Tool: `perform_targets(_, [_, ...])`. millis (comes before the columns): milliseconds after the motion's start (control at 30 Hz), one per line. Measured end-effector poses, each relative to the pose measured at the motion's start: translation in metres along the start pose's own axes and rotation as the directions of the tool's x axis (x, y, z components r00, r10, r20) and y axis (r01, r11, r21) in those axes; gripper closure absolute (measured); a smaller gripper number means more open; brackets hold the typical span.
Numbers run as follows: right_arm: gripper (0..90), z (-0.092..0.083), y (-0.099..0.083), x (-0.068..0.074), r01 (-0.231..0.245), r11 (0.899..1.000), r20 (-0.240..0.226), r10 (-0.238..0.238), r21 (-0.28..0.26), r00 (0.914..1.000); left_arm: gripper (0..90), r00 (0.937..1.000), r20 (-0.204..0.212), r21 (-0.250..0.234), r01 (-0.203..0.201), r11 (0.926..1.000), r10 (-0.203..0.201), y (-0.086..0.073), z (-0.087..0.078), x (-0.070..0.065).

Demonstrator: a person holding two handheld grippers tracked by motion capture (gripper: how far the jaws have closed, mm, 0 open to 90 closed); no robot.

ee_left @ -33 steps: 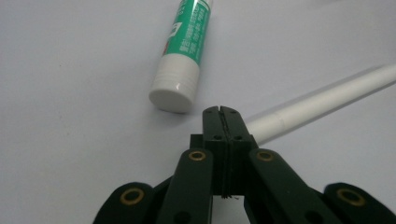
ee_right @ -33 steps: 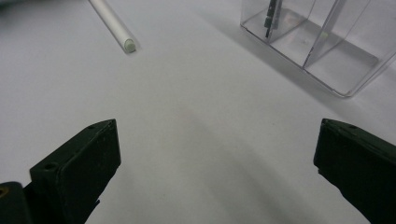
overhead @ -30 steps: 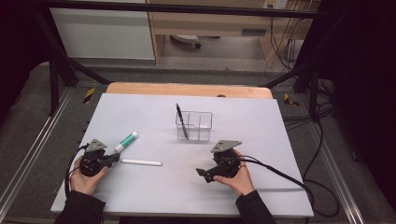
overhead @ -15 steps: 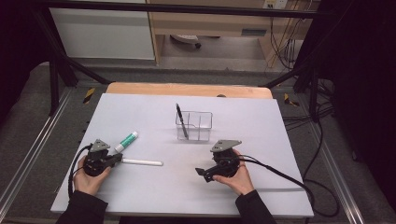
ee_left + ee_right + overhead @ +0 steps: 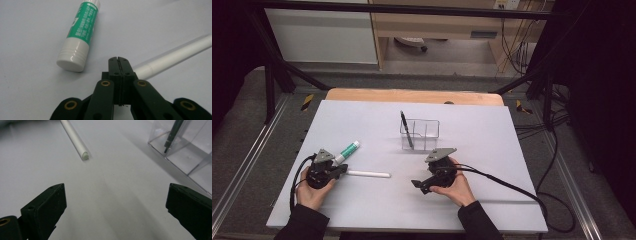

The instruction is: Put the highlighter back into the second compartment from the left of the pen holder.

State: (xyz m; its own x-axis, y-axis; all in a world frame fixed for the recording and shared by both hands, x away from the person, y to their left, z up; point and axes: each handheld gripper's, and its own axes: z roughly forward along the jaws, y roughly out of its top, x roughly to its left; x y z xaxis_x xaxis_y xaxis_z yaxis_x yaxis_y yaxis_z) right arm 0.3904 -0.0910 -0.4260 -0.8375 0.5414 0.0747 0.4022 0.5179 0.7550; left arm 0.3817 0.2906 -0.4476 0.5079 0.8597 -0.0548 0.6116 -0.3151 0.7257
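Observation:
My left gripper (image 5: 343,170) (image 5: 118,60) rests low on the white tabletop with its jaws pressed together and nothing between them. Its tips sit beside the near end of a white stick (image 5: 368,174) (image 5: 175,56); whether they touch it I cannot tell. A green and white glue stick (image 5: 347,151) (image 5: 80,37) lies just beyond on the left. My right gripper (image 5: 419,185) (image 5: 116,195) points left with its jaws wide apart over bare table. The white stick (image 5: 75,138) lies ahead of it. A clear plastic box (image 5: 422,135) (image 5: 187,147) holds a leaning black pen (image 5: 406,130) (image 5: 172,135).
The white tabletop (image 5: 512,150) has a wooden strip (image 5: 412,96) along its far edge. A black cable (image 5: 512,187) trails right from my right gripper and off the table. Metal frame rails run along both sides.

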Motion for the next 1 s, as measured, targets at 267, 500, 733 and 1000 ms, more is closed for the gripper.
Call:
perform_targets(267, [5.7,0.014,0.013,0.006,0.032,0.999,-0.022,-0.032,0.011,0.9992,89.1,0.9998,0.015,-0.006,-0.010,0.9999,0.010,0.002,0.001,-0.008])
perform_targets(500, [7.9,0.030,0.023,0.008,0.058,0.998,-0.055,-0.057,0.022,0.9968,89.1,0.9994,0.025,-0.008,-0.022,0.9997,0.022,0.003,0.003,-0.013])
perform_targets(733, [12.5,0.046,0.030,0.009,0.078,0.997,-0.089,-0.076,0.021,0.9932,89.1,0.9992,0.032,-0.012,-0.023,0.9997,0.024,0.004,0.004,-0.017])
perform_targets(1000, [19.2,0.059,0.040,0.015,0.131,0.991,-0.123,-0.126,0.035,0.9844,89.1,0.9979,0.053,-0.016,-0.035,0.9993,0.036,0.006,0.007,-0.028])
